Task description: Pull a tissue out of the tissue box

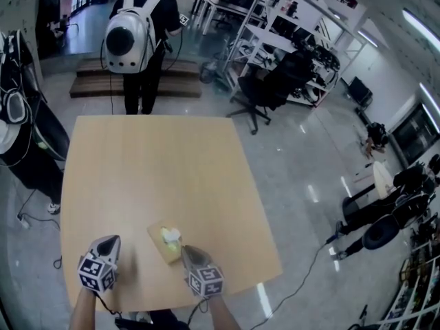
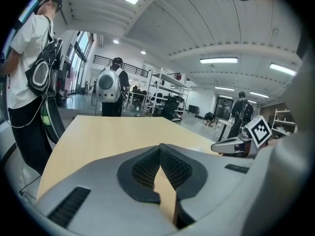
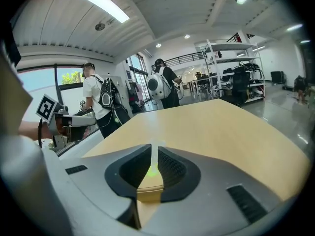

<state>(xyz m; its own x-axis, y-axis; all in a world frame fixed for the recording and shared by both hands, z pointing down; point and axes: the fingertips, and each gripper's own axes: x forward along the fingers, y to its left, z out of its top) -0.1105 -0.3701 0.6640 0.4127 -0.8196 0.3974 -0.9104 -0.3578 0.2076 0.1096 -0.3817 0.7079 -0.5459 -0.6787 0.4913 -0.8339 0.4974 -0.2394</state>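
Observation:
A flat tissue box [image 1: 167, 245] with a yellow-green top lies near the front edge of the wooden table [image 1: 151, 170]; a pale tissue [image 1: 171, 235] sticks up from its slot. My right gripper [image 1: 191, 253] sits just behind the box, pointing at it. In the right gripper view its jaws [image 3: 155, 149] stand a narrow gap apart, and the yellow-green box top [image 3: 150, 172] shows through that gap with nothing pinched. My left gripper [image 1: 107, 245] hovers over bare table left of the box; its pads [image 2: 160, 146] meet at the tip and hold nothing.
A person with a white backpack [image 1: 136, 38] stands beyond the table's far edge, by a low wooden platform [image 1: 93, 82]. Another person [image 1: 24, 143] stands at the left side. An office chair [image 1: 269, 88] and shelving [image 1: 289, 33] are at the far right.

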